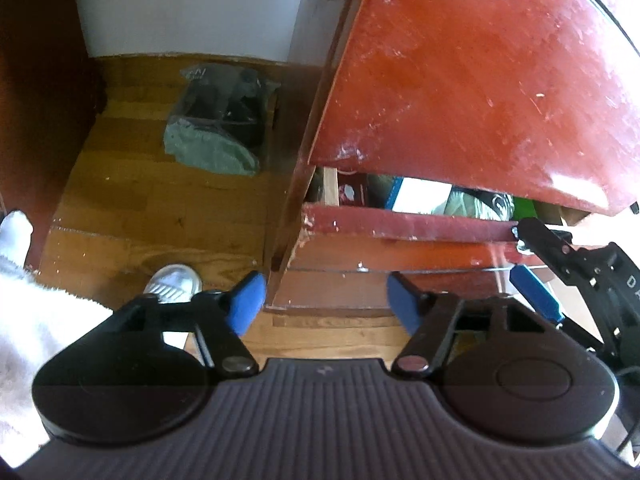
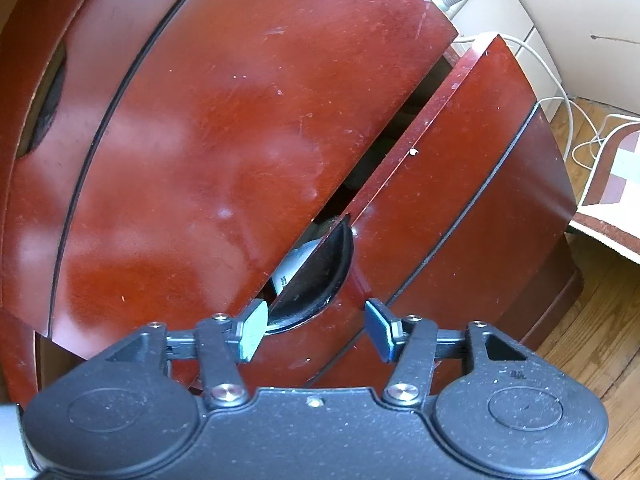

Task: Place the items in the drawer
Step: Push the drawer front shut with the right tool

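A red-brown wooden cabinet (image 1: 480, 80) fills both views. Its drawer (image 1: 400, 226) stands slightly open, and the narrow gap shows it already packed: a dark red box (image 1: 352, 192) at the left, then a white flat package (image 1: 424, 196), grey fabric and something green at the right.

The right hand-held gripper (image 2: 316, 328) has its jaws spread and empty. One blue pad sits at the edge of the drawer's dark recessed handle (image 2: 320, 276), the other rests against the drawer front, probably ready to push or pull it.

The left hand-held gripper (image 1: 324, 300) points steeply down near the cabinet's left corner, its jaws spread and empty.

On the wooden floor (image 1: 160, 208), far left, lies a clear plastic bag (image 1: 224, 120) of dark and grey items. A white shoe (image 1: 174, 282) shows near the left jaw.
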Tool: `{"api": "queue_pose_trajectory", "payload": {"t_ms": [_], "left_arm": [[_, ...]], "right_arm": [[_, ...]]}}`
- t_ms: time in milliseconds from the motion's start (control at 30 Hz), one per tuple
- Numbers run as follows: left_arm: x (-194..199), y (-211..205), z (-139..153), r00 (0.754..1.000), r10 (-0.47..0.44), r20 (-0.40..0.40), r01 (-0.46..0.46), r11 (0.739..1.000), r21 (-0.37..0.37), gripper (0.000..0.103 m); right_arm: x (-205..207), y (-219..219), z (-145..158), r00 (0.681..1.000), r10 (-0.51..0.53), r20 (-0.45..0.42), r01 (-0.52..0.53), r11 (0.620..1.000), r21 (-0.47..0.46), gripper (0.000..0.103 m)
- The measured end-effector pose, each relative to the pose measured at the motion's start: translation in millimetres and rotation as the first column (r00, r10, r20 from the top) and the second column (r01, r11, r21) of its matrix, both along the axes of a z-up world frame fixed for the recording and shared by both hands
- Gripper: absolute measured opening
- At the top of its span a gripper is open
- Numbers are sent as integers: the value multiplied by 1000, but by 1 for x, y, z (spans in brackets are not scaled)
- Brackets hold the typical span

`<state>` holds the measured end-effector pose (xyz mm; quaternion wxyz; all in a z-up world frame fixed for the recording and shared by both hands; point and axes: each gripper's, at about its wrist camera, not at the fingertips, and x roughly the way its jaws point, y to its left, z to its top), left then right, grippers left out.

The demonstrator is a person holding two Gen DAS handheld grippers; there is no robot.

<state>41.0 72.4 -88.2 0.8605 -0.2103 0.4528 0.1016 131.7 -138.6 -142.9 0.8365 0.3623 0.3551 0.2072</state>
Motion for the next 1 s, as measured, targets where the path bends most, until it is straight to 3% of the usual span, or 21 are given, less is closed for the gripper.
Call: {"api": "queue_pose_trajectory", "payload": {"t_ms": [333,500,600,800,1000], "left_arm": [[6,5,-10,1000,-1,-9,1,1000,9,58],[6,11,-13,1000,19,-10,-19,999,-27,58],[4,14,-15,999,33,4,-33,997,-71,58],[4,9,-13,999,22,29,-20,997,-68,58],[3,9,-15,998,26,55,-23,998,-59,58]], "right_arm": [[-18,18,3,999,13,38,-12,999,-36,62],[-38,17,1,997,-52,50,53,998,-26,61],[-51,12,-2,996,-84,32,85,996,-12,61],[-52,14,-15,996,-78,-35,77,997,-14,61],[-35,20,-17,998,-37,-44,35,999,-36,61]]}}
